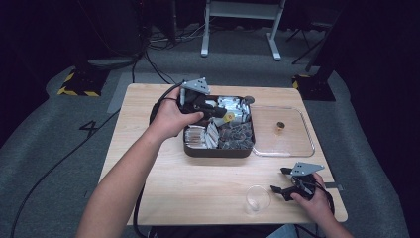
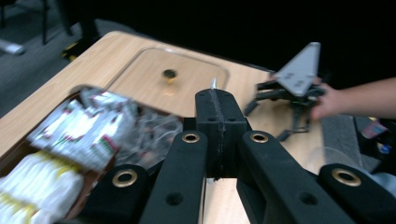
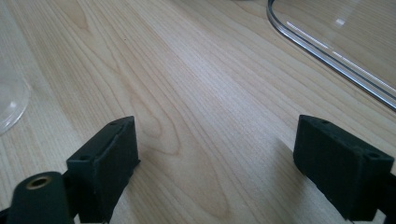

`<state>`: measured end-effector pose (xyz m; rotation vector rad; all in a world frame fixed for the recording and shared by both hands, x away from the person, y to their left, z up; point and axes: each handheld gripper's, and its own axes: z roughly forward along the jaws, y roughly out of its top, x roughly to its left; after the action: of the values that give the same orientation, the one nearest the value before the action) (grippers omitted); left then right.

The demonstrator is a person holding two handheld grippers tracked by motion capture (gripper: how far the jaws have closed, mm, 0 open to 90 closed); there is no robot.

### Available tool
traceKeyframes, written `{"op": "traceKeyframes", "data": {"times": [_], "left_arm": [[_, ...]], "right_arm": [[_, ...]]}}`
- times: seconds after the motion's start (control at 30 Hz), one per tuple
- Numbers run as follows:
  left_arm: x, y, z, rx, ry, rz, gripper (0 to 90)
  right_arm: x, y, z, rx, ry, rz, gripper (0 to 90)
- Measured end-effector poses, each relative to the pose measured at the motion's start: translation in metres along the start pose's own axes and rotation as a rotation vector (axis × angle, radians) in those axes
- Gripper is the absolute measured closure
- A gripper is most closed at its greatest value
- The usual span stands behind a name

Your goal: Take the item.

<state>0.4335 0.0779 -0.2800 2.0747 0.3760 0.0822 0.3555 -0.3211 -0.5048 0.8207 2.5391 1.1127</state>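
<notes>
Clearly, packet (image 2: 213, 84) pinched between fingers (image 2: 219, 116) (tip showing).

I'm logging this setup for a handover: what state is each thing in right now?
Left gripper: shut, raised over the box, perhaps pinching something thin.
Right gripper: open, low over bare table.
Box: open, holding packets.
Clear lid: off, flat beside the box, knob up.
Clear cup: upright, empty.

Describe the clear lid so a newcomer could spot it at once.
Start from the wooden table and find the dark tray of packets near its middle. Flat on the table beside the tray, on the side of the person's right gripper, lies the clear lid. It alone is a see-through rounded rectangle with a small brass knob in the middle.
</notes>
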Motion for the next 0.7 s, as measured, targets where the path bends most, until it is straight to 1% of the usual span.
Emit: {"op": "traceKeyframes", "data": {"times": [0.1,0.23,0.3,0.33,0.47,0.57,0.7], "left_arm": [[-0.015,0.002,0.000,0.001,-0.025,0.034,90.0],[-0.031,0.002,0.002,-0.002,-0.060,0.064,90.0],[-0.038,0.002,0.003,-0.009,-0.073,0.070,90.0],[-0.042,0.001,0.004,-0.008,-0.079,0.071,90.0],[-0.056,-0.002,0.009,0.003,-0.105,0.096,90.0],[-0.065,-0.006,0.014,0.001,-0.124,0.096,90.0],[-0.077,-0.012,0.021,0.010,-0.137,0.123,90.0]], "right_arm": [[0.000,0.000,0.000,0.000,0.001,0.000,14.0],[0.000,0.000,0.000,0.000,0.001,-0.001,14.0],[0.000,0.000,0.000,0.000,0.000,0.000,14.0],[0.000,0.000,0.000,0.000,0.000,-0.001,13.9],[0.000,0.000,0.000,0.000,0.000,0.000,14.0],[0.000,0.000,0.000,0.000,0.000,0.000,14.0],[0.000,0.000,0.000,0.000,0.000,0.000,14.0]]}}
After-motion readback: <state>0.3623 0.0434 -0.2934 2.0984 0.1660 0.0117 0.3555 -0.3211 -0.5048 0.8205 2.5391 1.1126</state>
